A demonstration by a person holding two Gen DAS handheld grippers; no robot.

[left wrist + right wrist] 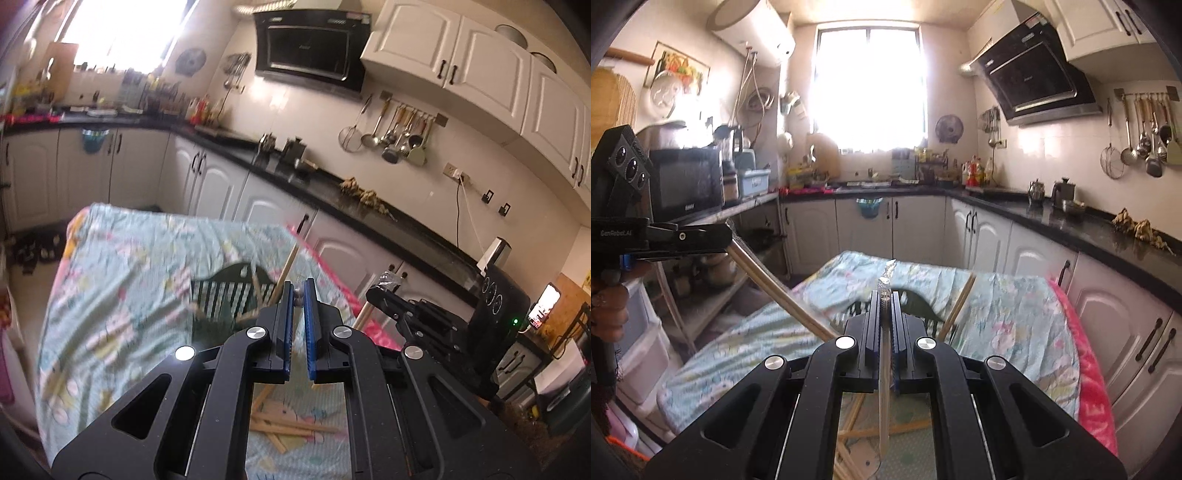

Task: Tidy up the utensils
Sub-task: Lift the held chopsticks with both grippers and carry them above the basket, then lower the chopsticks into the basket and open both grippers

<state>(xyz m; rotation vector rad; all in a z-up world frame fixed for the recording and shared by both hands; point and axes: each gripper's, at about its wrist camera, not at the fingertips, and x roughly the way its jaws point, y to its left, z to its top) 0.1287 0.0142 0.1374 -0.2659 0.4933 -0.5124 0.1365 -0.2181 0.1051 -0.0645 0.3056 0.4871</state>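
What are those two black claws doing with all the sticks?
A person holds a claw in each hand over a table with a flowery cloth. The right claw is shut on one foil-tipped chopstick. The left claw grips another chopstick. More chopsticks lie loose on the cloth, near a dark green slotted holder.

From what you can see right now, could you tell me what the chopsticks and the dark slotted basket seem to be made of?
The chopsticks: pale tan, matte, square-edged sticks, probably bamboo or wood; the held one has a crinkled silvery, foil-like tip. The basket: dark green with evenly moulded slots, likely plastic, though blur leaves this uncertain.
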